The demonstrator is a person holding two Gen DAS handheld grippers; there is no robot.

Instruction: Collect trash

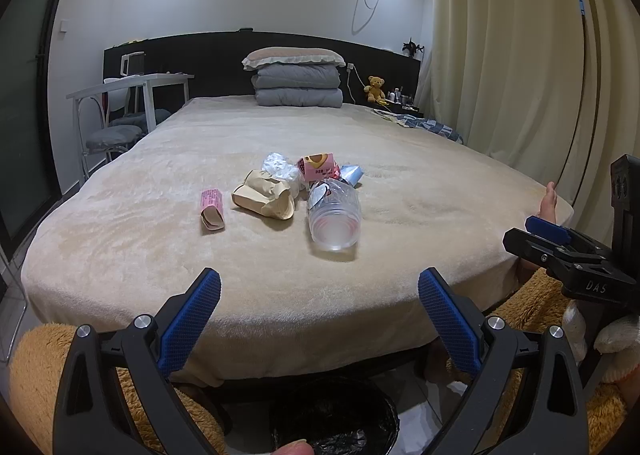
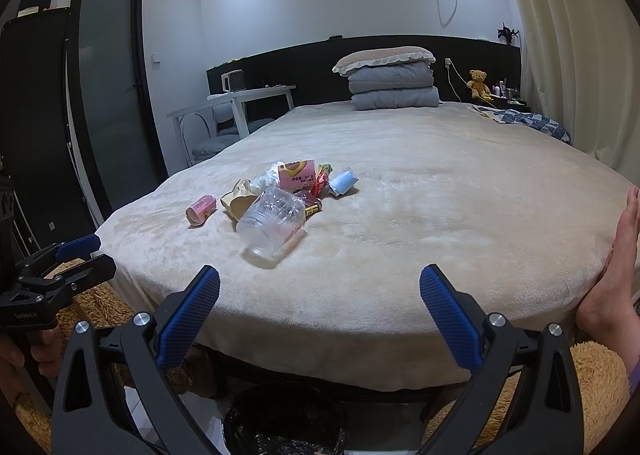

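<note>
Beige plush bed cover (image 1: 280, 279) filling mid frame, heap of crumpled wrappers and clear plastic cup (image 1: 334, 217) at its centre, black-lined round bin (image 1: 334, 415) at bottom, left gripper (image 1: 320, 287) and right gripper (image 2: 320, 287) both spread wide, holding nothing.

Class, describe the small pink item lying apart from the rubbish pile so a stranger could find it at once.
Start at the beige bed. Near its foot sits the trash pile; just left of that, by itself, lies the pink wrapper roll. Unlike the pile's clear plastic cup, it is a short pink tube touching nothing else.
</note>
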